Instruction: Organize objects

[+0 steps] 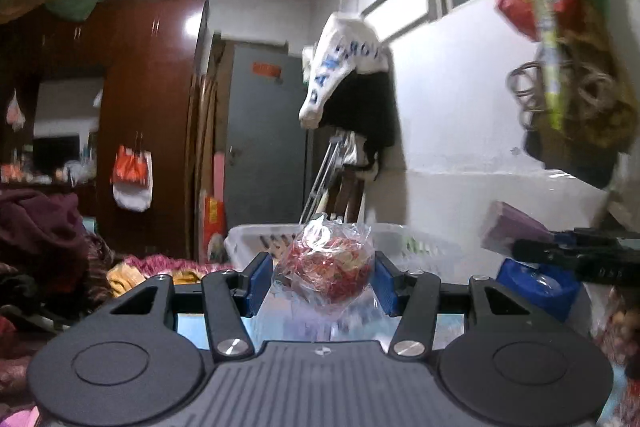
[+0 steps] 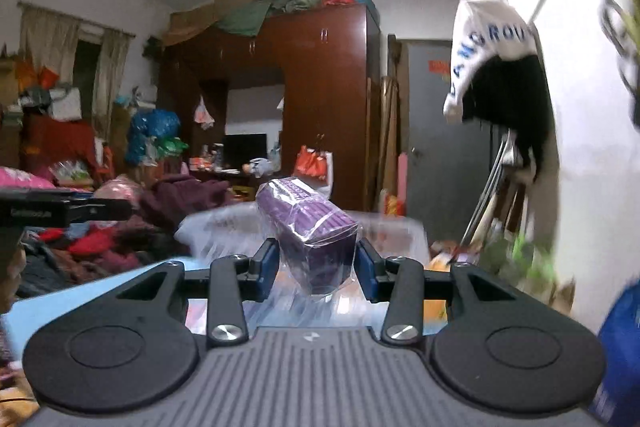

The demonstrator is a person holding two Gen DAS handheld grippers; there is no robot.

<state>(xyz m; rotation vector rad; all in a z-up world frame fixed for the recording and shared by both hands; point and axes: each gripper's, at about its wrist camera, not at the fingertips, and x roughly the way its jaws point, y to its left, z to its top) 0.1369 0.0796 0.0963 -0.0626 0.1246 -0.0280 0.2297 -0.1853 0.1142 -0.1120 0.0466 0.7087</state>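
My left gripper (image 1: 322, 277) is shut on a clear plastic bag of red and yellow bits (image 1: 326, 269) and holds it up in front of a white plastic basket (image 1: 432, 247). My right gripper (image 2: 316, 265) is shut on a purple pack wrapped in clear plastic (image 2: 312, 227), held above the same white basket (image 2: 392, 231), which is blurred. In the left wrist view the purple pack (image 1: 508, 231) and the right gripper's dark fingers (image 1: 568, 255) show at the right edge. In the right wrist view the left gripper's body (image 2: 60, 213) shows at the left edge.
A blue container (image 1: 540, 283) sits at the right under the right gripper. A pile of dark red and mixed clothes (image 2: 120, 227) lies at the left. A brown wardrobe (image 2: 320, 87) and a grey door (image 1: 268, 139) stand behind. Clothes and bags hang on the white wall at right.
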